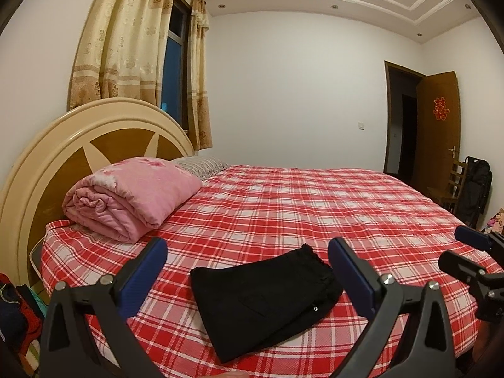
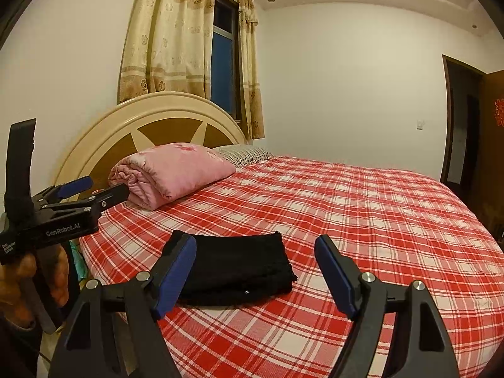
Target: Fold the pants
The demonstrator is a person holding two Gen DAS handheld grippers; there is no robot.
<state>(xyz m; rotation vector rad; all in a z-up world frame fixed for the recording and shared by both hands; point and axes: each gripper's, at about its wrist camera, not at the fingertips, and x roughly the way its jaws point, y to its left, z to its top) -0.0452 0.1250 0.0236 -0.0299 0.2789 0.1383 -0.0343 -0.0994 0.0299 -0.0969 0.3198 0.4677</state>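
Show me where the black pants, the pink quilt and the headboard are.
black pants (image 1: 261,299), left wrist view, middle of the folded cloth.
pink quilt (image 2: 176,170), right wrist view, its top side.
headboard (image 1: 123,145), left wrist view, brown panel.

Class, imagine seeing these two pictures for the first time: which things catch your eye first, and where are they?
The red-and-white plaid bedsheet fills both views. A folded black pair of pants lies on it near the front edge, with the jaws of both grippers open above it. A rolled pink quilt sits by the cream wooden headboard.

White-walled bedroom: plaid-sheeted bed (image 1: 315,208), arched headboard (image 1: 63,145), curtained window (image 1: 174,63), open wooden door (image 1: 436,132).
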